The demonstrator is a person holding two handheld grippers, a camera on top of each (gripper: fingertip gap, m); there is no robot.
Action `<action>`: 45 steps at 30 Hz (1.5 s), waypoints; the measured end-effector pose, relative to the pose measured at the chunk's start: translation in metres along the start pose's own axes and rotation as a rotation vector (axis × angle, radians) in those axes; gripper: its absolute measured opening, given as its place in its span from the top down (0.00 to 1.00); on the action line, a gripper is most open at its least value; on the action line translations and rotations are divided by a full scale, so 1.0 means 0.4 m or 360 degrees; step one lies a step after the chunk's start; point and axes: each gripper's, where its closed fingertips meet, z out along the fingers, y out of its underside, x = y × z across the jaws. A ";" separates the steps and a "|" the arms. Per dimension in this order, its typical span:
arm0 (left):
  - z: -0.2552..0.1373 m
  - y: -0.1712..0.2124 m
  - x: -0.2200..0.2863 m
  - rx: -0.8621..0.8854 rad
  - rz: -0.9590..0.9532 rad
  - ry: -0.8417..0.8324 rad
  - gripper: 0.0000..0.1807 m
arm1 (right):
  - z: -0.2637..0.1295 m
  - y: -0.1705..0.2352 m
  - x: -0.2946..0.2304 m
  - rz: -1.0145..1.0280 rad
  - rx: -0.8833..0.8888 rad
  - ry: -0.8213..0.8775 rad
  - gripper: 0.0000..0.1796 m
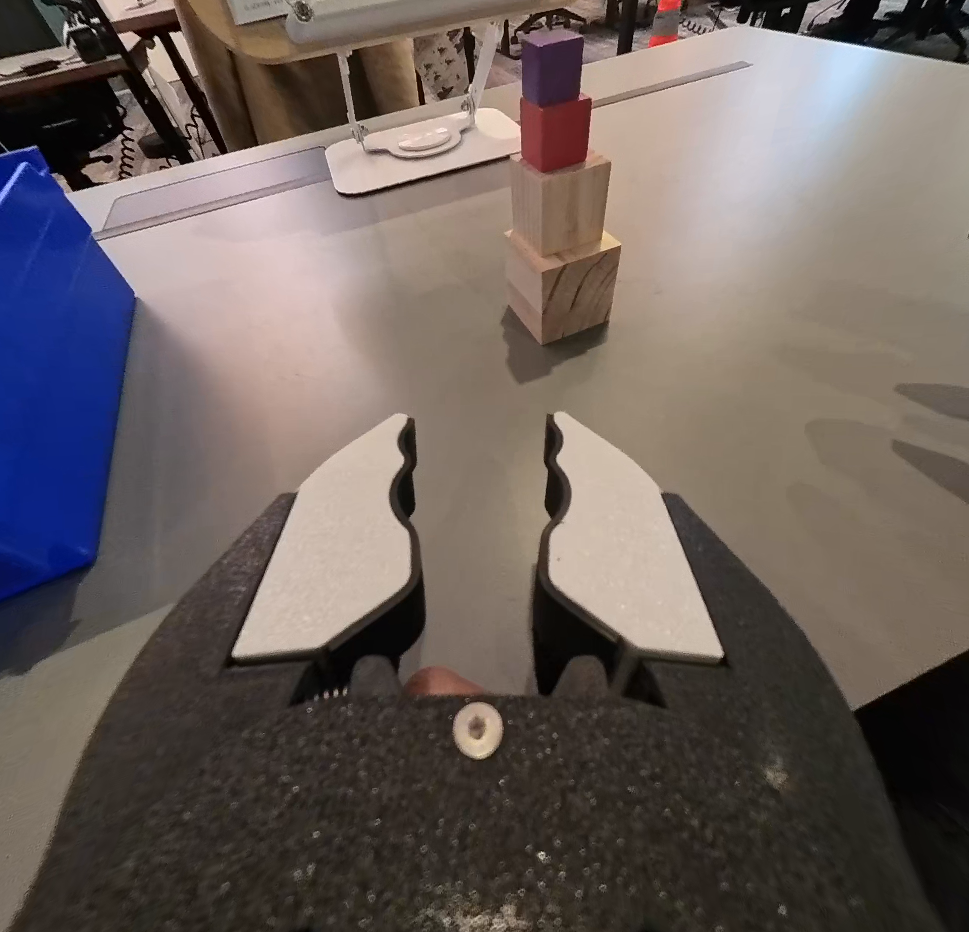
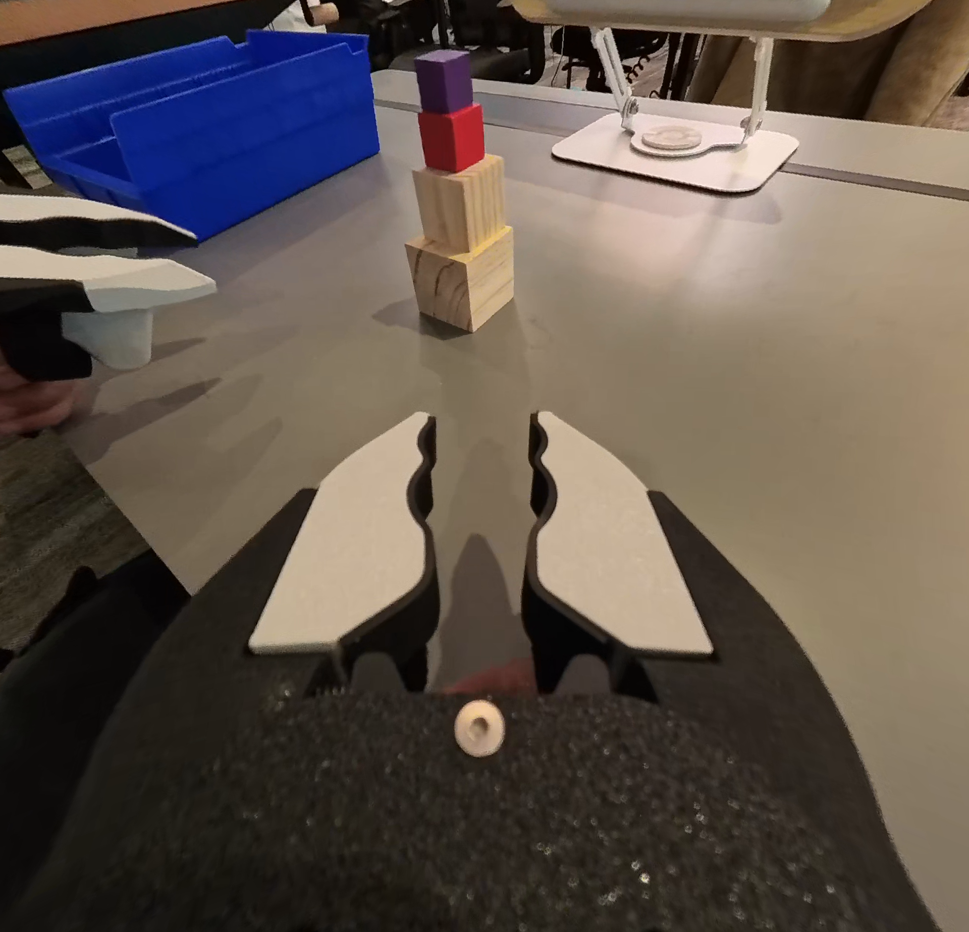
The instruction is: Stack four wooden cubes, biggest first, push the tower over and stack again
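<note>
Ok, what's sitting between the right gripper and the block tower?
Nothing: in the right wrist view, only bare grey table lies between the open right gripper and the tower.

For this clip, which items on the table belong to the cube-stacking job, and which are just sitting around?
Job items:
purple cube
red cube
smaller plain wooden cube
largest plain wooden cube

Bystanders:
blue plastic bin
white tablet stand

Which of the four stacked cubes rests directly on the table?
The largest bare-wood cube, with dark grain streaks. The smaller bare-wood cube, red cube and purple cube all sit above it.
</note>
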 end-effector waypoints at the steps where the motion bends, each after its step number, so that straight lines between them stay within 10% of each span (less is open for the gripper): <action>1: 0.001 0.001 0.001 -0.0005 0.0006 0.0001 0.75 | 0.000 0.000 -0.001 -0.0002 0.0000 -0.0002 0.81; 29: 0.006 0.010 0.026 -0.0049 0.0062 0.0058 0.77 | 0.005 0.008 -0.015 -0.0046 -0.0039 -0.0034 0.82; 32: 0.004 0.008 0.019 -0.0045 0.0057 0.0042 0.77 | 0.012 -0.005 -0.020 -0.0043 -0.0003 -0.0037 1.00; 40: 0.008 -0.012 -0.047 0.0006 -0.0119 -0.0043 0.77 | 0.355 -0.031 -0.319 -0.0425 -0.0318 -0.0295 1.00; 45: 0.012 0.005 -0.049 -0.0042 -0.0109 -0.0023 0.77 | 0.453 -0.110 0.007 -0.0257 -0.0401 0.0299 1.00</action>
